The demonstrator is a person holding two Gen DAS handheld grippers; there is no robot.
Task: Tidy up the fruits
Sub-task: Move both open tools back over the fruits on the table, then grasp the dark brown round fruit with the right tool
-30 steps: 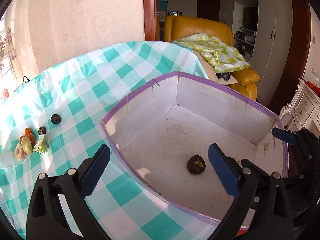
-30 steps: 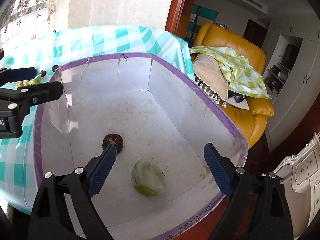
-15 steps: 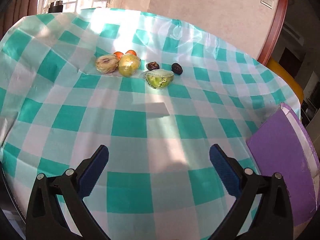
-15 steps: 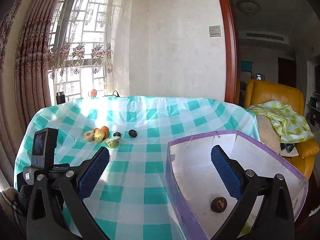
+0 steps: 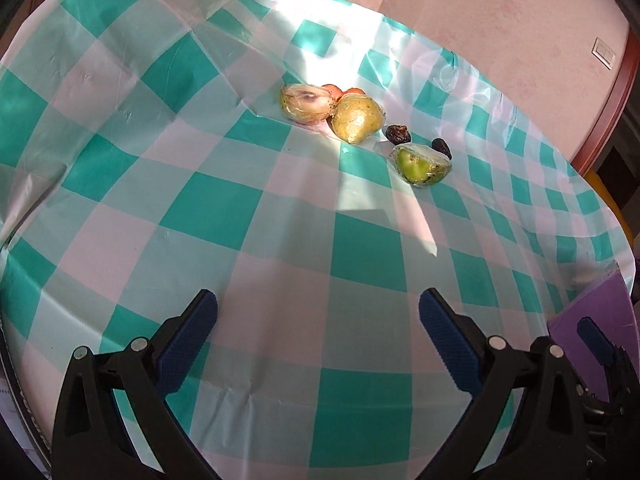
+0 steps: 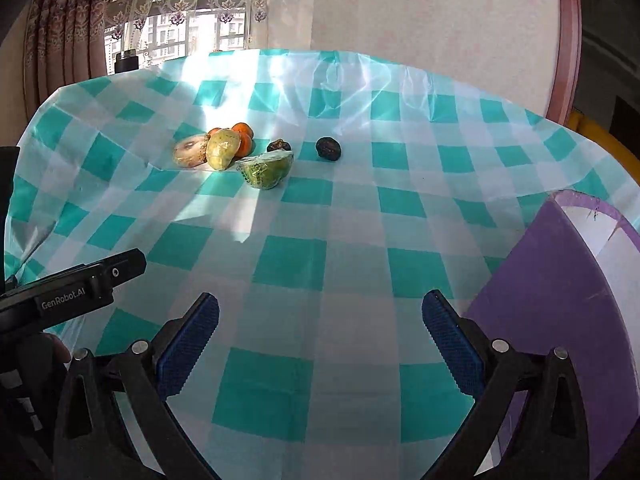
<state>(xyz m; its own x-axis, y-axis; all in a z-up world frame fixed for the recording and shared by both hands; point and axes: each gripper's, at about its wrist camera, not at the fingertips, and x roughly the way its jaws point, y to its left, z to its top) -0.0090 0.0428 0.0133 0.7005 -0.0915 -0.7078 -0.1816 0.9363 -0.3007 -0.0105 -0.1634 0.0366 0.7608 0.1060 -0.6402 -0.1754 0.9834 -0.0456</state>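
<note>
Several fruits lie in a cluster on the far part of the checked tablecloth: a wrapped green fruit (image 5: 422, 165) (image 6: 266, 169), a wrapped yellow fruit (image 5: 356, 119) (image 6: 222, 149), a wrapped pale fruit (image 5: 306, 103) (image 6: 191, 150), oranges (image 6: 243, 136) behind them, and two dark small fruits (image 5: 397, 134) (image 6: 328, 149). The purple box (image 6: 560, 312) stands at the right; its corner shows in the left wrist view (image 5: 588, 320). My left gripper (image 5: 318, 336) is open and empty over the near cloth. My right gripper (image 6: 320, 336) is open and empty beside the box.
The teal and white checked cloth (image 6: 320, 220) covers the table and drops off at its edges. A wall and a curtained window (image 6: 180, 8) stand behind. The left gripper's body (image 6: 72, 292) shows at the left of the right wrist view.
Both grippers have swung away from the inside of the box toward the fruit cluster on the cloth and moved nearer to it. Both stay open and empty.
</note>
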